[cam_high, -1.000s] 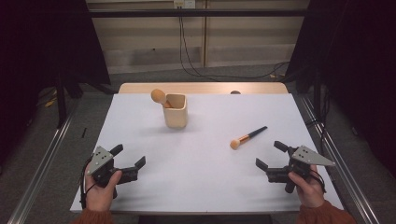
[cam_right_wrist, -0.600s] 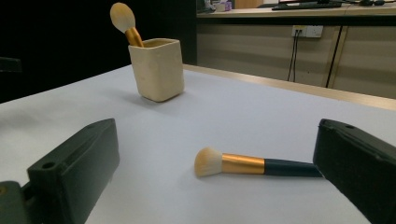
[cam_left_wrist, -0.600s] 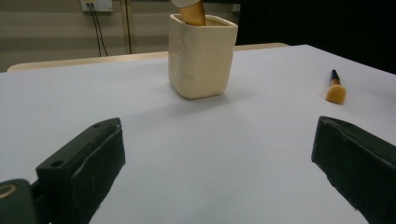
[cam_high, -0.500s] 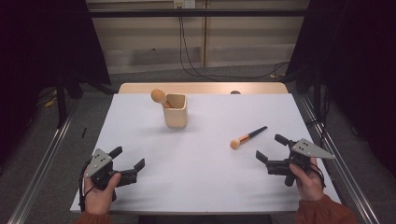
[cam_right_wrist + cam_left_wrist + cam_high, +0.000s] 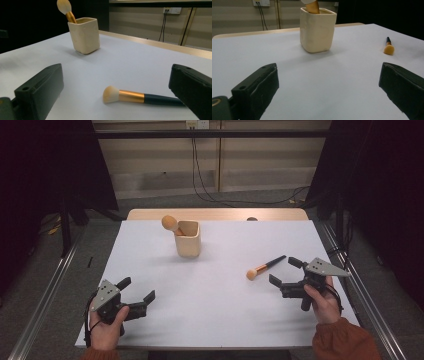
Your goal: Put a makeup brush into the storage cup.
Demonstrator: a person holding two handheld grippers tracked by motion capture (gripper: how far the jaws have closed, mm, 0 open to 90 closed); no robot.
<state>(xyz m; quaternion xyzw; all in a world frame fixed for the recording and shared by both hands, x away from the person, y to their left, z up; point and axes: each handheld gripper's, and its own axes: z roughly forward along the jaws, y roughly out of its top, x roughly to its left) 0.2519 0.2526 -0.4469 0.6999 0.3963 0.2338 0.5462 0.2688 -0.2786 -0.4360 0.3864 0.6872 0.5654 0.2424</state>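
The right claw [image 5: 289, 273] is held wide open near the brush [image 5: 265, 266]; the left claw [image 5: 136, 290] is open too.

right hand-held gripper [image 5: 290, 272] nearer makeup brush [image 5: 265, 266]

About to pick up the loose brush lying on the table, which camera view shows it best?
The right gripper view: the brush lies close, bristles to handle, between the open jaws. The high view shows it small beside the right gripper; the left gripper view, far off.
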